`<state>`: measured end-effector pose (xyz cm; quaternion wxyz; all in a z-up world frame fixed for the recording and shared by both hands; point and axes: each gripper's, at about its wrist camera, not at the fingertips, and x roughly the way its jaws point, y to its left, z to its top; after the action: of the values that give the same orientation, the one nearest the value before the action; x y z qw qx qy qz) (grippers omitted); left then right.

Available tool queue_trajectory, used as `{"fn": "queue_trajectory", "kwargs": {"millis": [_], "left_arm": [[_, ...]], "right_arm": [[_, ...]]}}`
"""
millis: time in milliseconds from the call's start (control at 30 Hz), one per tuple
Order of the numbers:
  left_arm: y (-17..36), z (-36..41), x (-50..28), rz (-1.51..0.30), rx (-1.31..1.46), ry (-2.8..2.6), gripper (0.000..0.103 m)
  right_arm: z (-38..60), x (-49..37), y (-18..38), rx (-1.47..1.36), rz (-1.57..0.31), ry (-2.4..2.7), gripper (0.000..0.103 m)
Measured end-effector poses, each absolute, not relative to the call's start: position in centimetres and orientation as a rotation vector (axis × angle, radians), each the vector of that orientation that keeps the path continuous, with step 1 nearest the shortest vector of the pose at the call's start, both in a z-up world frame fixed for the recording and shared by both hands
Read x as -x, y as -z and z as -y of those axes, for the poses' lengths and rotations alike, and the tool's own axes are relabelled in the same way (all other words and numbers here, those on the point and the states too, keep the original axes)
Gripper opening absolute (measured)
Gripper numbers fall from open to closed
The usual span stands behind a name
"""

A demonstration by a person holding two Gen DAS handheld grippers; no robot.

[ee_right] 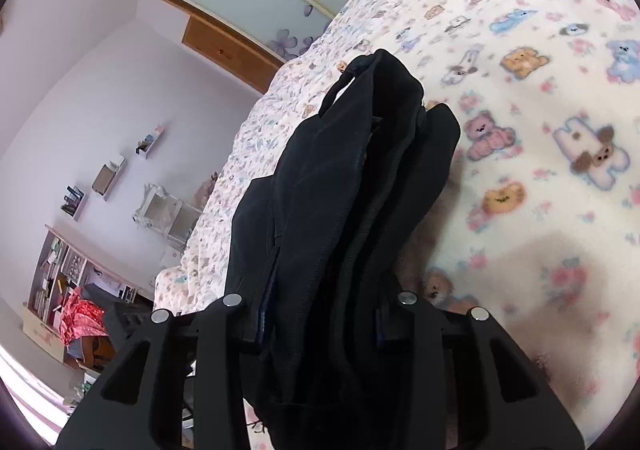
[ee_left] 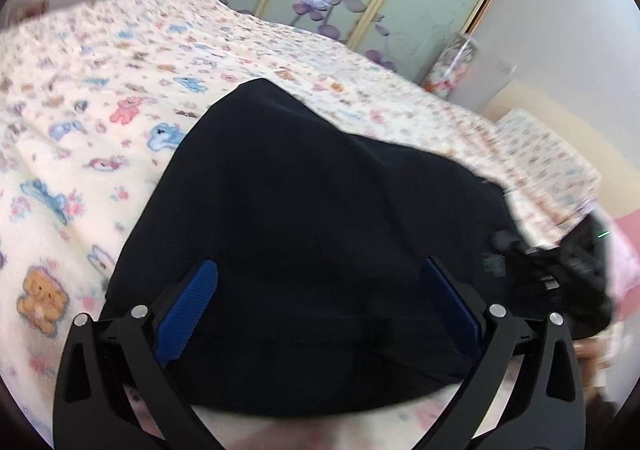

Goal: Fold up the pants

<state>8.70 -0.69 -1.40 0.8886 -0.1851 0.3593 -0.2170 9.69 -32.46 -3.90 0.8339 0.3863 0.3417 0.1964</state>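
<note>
Nothing readable anywhere here, no word, brand, number or sign, with the pants (ee_left: 320, 210) beyond the claws plain black and label-free and the blanket (ee_right: 540, 98) around them carrying only cartoon bears and flowers, no letters.

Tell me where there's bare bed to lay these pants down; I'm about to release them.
Bare blanket lies right of the pants in the right gripper. More lies left of and beyond the pants under the open left gripper. It is crowded toward the bed's edge.
</note>
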Motion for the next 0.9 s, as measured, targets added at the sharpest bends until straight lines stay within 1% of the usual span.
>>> {"fn": "queue_trajectory", "kwargs": {"millis": [133,200,333,400,500,600,700,767,833,867,900], "left_arm": [[0.3,-3.2,-10.7,-0.829,0.564,0.553,0.101],[-0.1,-5.4,-13.3,-0.894,0.622,0.547,0.101],[1.1,-9.5,-19.1,-1.044,0.852,0.627,0.101],[1.4,-9.7,-20.6,-1.088,0.827,0.581,0.101],[1.6,-8.7,-22.5,-1.116,0.675,0.49,0.099],[2.9,-8.0,-23.9,-1.163,0.712,0.548,0.083],[4.1,-6.4,-24.7,-1.225,0.674,0.565,0.082],[4.0,-5.3,-24.8,-1.22,0.615,0.566,0.082],[3.8,-4.9,-24.6,-1.21,0.644,0.612,0.081],[3.6,-4.6,-24.4,-1.204,0.646,0.625,0.08],[3.2,-4.3,-24.1,-1.193,0.635,0.653,0.076]], "right_arm": [[33.0,-9.6,4.6,-0.852,-0.735,-0.409,0.037],[33.0,-9.6,4.7,-0.861,-0.742,-0.402,0.037],[33.0,-9.5,4.6,-0.852,-0.747,-0.407,0.037],[33.3,-9.3,4.9,-0.857,-0.748,-0.408,0.037],[33.4,-9.2,5.0,-0.861,-0.75,-0.406,0.037],[33.6,-9.2,5.2,-0.872,-0.754,-0.407,0.037],[33.8,-9.2,5.4,-0.88,-0.757,-0.404,0.037],[33.7,-9.1,5.4,-0.88,-0.759,-0.402,0.037],[33.8,-9.1,5.4,-0.881,-0.762,-0.398,0.037],[33.8,-9.1,5.5,-0.885,-0.765,-0.393,0.037],[33.9,-9.1,5.6,-0.888,-0.768,-0.39,0.037]]}}
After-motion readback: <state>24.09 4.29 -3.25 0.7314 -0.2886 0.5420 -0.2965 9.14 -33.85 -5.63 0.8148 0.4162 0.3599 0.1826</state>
